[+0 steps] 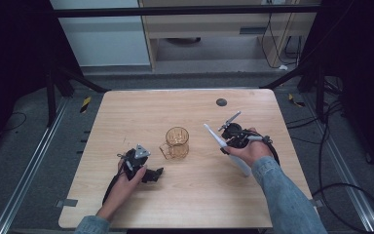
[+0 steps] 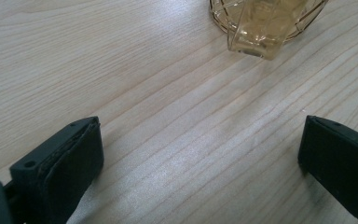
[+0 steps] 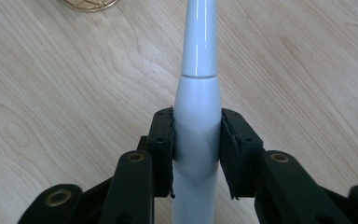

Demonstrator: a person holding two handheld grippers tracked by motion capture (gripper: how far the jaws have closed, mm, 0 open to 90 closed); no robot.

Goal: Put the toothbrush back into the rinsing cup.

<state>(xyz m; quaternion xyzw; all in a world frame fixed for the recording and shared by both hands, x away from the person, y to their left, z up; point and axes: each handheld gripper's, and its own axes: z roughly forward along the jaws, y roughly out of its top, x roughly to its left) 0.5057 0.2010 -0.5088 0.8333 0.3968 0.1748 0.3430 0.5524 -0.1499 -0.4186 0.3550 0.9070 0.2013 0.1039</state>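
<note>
while the right gripper [image 1: 225, 142] is clenching a white toothbrush [image 1: 226, 148] at the thick part of its handle, the left gripper [image 1: 148, 174] is resting low over the table [image 1: 126, 112] with its jaws spread wide and nothing between them

in the high view the toothbrush is lying at a slant in the right gripper, its thin end pointing up and left toward the mug [image 1: 176, 143] and its thick end sticking out below the right hand [image 1: 248, 151], near the table's right half. in the right gripper view the two black pads [image 3: 162, 149] are pressing on either side of the handle [image 3: 198, 126], and the narrower neck is running straight up out of frame; whether a brush head is fitted cannot be told

the mug, amber glass with a handle on its left, is standing upright near the middle of the table, between the two grippers and apart from both. in the left gripper view its base [image 2: 261, 23] is showing at the top edge, ahead of the open jaws, with bare wood between

the left hand [image 1: 126, 183] is gripping the left gripper from behind, a grey plate [image 1: 140, 152] sitting on top of it. a dark round disc [image 1: 221, 102] is lying near the table's far edge
</note>
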